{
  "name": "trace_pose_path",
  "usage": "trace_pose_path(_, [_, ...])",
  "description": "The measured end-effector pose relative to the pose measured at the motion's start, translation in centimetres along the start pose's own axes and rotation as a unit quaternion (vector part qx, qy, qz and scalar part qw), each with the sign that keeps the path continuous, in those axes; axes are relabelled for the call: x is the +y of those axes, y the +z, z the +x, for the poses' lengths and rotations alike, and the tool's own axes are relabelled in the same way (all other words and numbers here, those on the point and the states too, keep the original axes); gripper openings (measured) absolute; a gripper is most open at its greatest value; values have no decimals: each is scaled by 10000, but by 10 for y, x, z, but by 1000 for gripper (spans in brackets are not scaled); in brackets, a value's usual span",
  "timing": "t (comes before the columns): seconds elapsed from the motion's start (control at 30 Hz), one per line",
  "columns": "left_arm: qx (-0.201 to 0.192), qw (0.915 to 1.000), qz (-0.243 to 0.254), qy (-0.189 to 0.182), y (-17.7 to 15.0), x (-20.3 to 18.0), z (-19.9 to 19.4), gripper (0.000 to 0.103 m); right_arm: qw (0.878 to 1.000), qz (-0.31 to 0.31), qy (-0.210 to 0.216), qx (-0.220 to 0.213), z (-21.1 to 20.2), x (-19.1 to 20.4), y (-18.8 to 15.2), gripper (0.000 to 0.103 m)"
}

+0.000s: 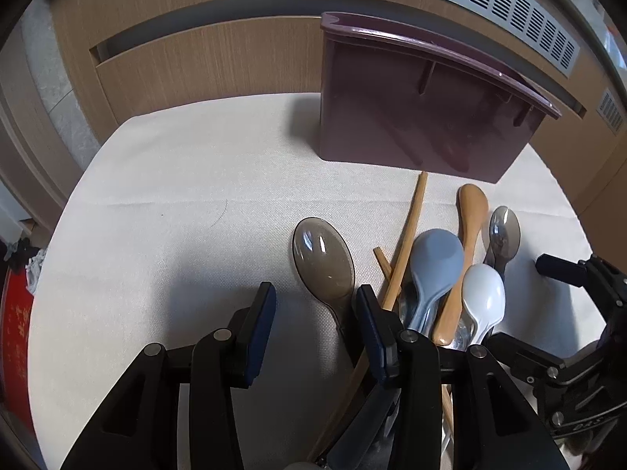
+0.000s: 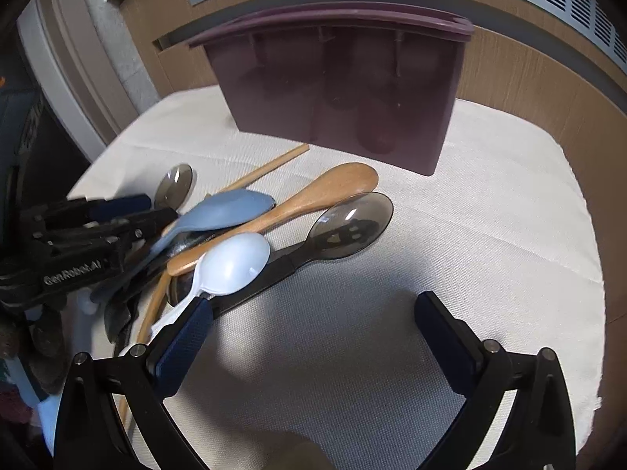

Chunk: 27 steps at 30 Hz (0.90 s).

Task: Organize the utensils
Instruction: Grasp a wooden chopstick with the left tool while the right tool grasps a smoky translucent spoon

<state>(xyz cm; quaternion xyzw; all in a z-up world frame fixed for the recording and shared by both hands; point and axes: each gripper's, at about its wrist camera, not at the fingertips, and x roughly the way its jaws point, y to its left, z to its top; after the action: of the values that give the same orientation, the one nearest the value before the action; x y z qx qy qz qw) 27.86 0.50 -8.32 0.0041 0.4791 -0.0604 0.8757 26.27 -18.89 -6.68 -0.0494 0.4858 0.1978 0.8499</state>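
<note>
Both tongs are spread and hold nothing: my left tongs (image 1: 313,313) stand partly apart, low over the white cloth-covered desk (image 1: 176,196), and my right tongs (image 2: 313,337) gape wide over bare cloth.

Just ahead of the left tongs, by their right-hand finger, lies the smoky translucent plastic spoon (image 1: 323,262), bowl up. Right of it is the heap: two wooden chopsticks (image 1: 407,235), a pale blue plastic spoon (image 1: 435,262), a light wooden spoon (image 1: 470,227), a white plastic spoon (image 1: 482,293) and a second smoky spoon with a dark handle (image 1: 503,233). In the right view that white spoon touches the left-hand finger (image 2: 184,348) of the right tongs.

Further ahead stands the purple plastic utensil holder (image 1: 423,117), upright, its dividers showing; I cannot see into it.

I judge this the picking step, with nothing visibly sorted yet. Next I would straddle one handle, likely the near smoky spoon's, close squarely, lift clear of the heap, then carry it over the holder's rim.
</note>
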Motion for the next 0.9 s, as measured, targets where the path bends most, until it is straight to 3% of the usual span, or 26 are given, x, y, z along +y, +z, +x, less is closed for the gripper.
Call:
trace_pose_path(0.3, [-197, 9997, -27, -143, -6, 3, -1, 45, 9994, 136, 282, -147, -7, -4, -4, 99])
trace_pose_path(0.47, [-243, 9994, 25, -234, -7, 5, -1, 45, 9989, 300, 190, -316, -18, -8, -6, 65])
trace_pose_path(0.53, [-270, 9990, -69, -352, -8, 9, -2, 45, 9983, 383, 91, -434, -23, -9, -4, 64])
trace_pose_path(0.63, [-123, 9956, -312, -875, -8, 14, -6, 44, 9955, 728, -383, -474, -21, -13, 6, 64])
trace_pose_path(0.7, [61, 9905, -394, -1316, -8, 16, -10, 44, 9930, 998, -574, -278, -11, -17, 15, 61])
trace_pose_path(0.73, [49, 9904, -407, -1324, -9, 15, -14, 44, 9922, 1108, -548, -188, -4, -19, 20, 58])
trace_pose_path(0.83, [-101, 9962, -341, -790, -10, 13, -26, 44, 9922, 1069, -626, -160, 12, -12, 37, 56])
trace_pose_path(0.9, [-15, 9977, -400, -539, -7, 15, -24, 44, 9940, 813, -723, -83, 21, -1, 47, 47])
